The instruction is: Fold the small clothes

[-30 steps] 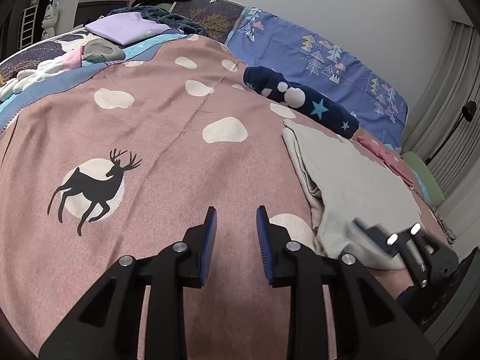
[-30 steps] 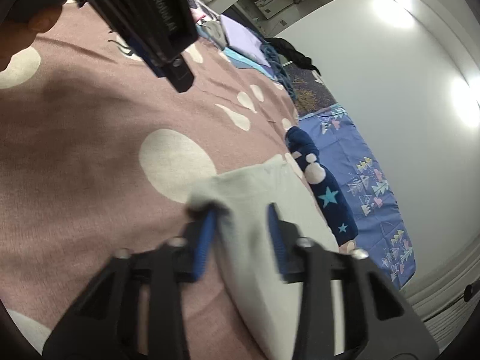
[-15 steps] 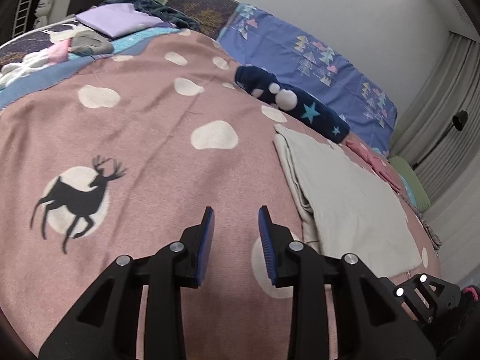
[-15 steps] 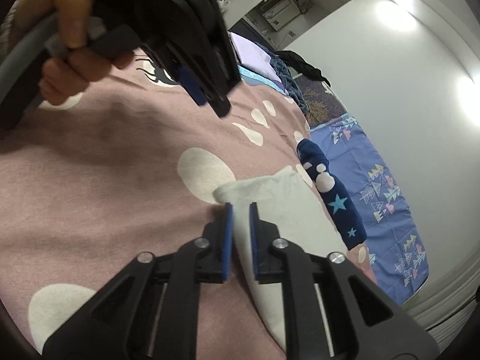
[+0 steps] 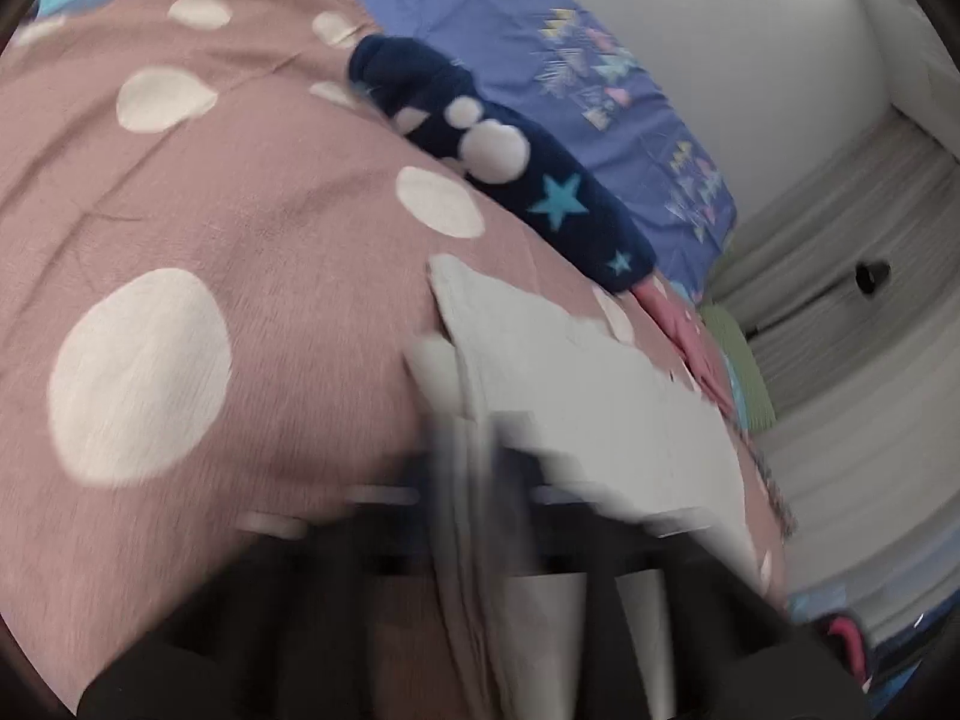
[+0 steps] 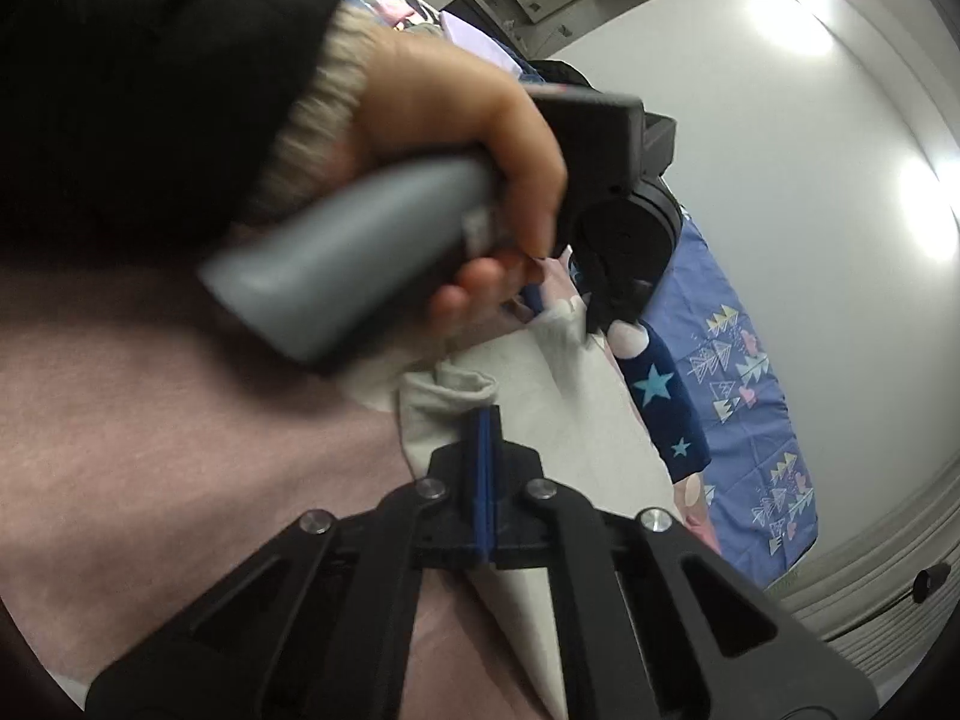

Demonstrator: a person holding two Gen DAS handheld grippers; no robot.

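A pale grey folded garment lies on the pink spotted bedspread. In the right wrist view my right gripper is shut on the near corner of the garment. My left gripper, held by a hand, sits at the garment's far corner, which looks lifted and pinched there. In the left wrist view the left gripper is badly blurred, its fingers astride the garment's left edge; how far apart the jaws stand does not show.
A navy star-patterned fleece item lies beyond the garment. A blue patterned pillow lies along the wall. Pink and green fabrics lie at the bed's far right edge, by curtains.
My right gripper has shut fully on the garment's near corner. My left gripper has swung right and forward, from over bare bedspread to the garment's far corner.
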